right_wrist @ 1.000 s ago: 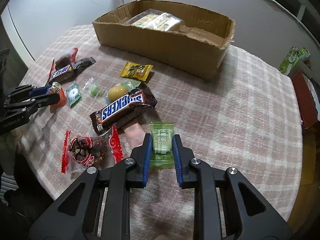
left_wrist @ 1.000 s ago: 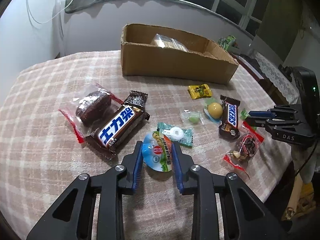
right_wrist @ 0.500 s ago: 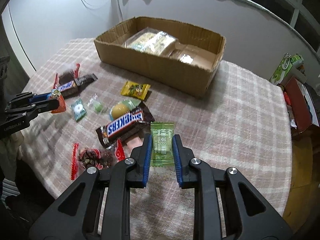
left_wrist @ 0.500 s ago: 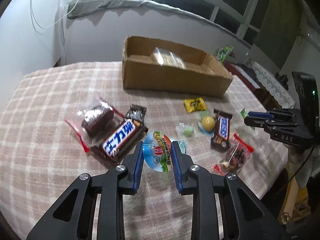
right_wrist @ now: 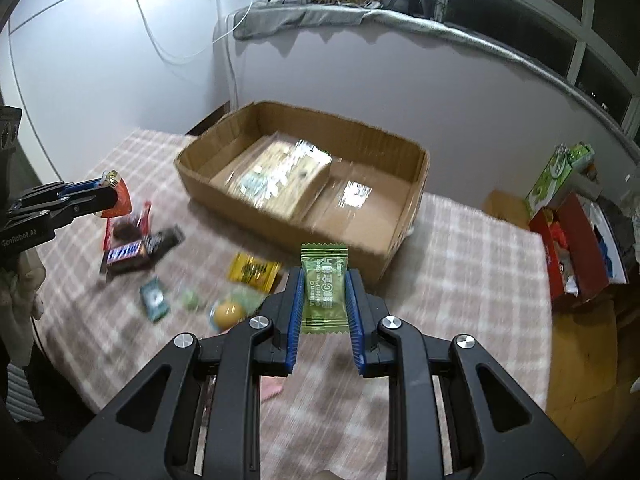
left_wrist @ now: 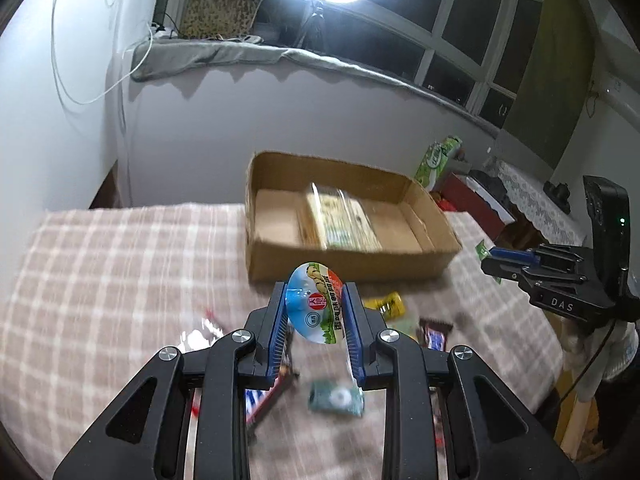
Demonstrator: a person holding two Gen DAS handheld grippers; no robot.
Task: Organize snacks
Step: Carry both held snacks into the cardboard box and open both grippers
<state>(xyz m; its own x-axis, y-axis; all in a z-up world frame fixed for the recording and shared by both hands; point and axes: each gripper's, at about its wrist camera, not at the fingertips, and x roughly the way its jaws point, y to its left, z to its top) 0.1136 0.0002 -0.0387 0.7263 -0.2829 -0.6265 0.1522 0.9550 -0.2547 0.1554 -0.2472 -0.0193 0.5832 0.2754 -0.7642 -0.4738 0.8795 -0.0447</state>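
Observation:
My left gripper (left_wrist: pixel 316 300) is shut on a round blue-and-white jelly cup (left_wrist: pixel 316 304) and holds it high above the table, in front of the open cardboard box (left_wrist: pixel 344 256). My right gripper (right_wrist: pixel 325 284) is shut on a green plum candy packet (right_wrist: pixel 324 292), raised near the box's front right corner (right_wrist: pixel 396 240). The box holds a clear bag of snacks (right_wrist: pixel 280 176). Loose snacks lie on the checked tablecloth (left_wrist: pixel 100 280): a yellow packet (right_wrist: pixel 253 271), a yellow ball candy (right_wrist: pixel 228 313), a teal candy (right_wrist: pixel 154 299), chocolate bars (right_wrist: pixel 128 255).
The left gripper shows in the right wrist view (right_wrist: pixel 108 196), the right gripper in the left wrist view (left_wrist: pixel 496 256). A red box (right_wrist: pixel 580 248) and a green carton (right_wrist: pixel 556 176) stand beyond the table's right edge. A wall and window ledge lie behind the box.
Both grippers have risen with their snacks and moved forward toward the cardboard box; the view now looks into the box from above.

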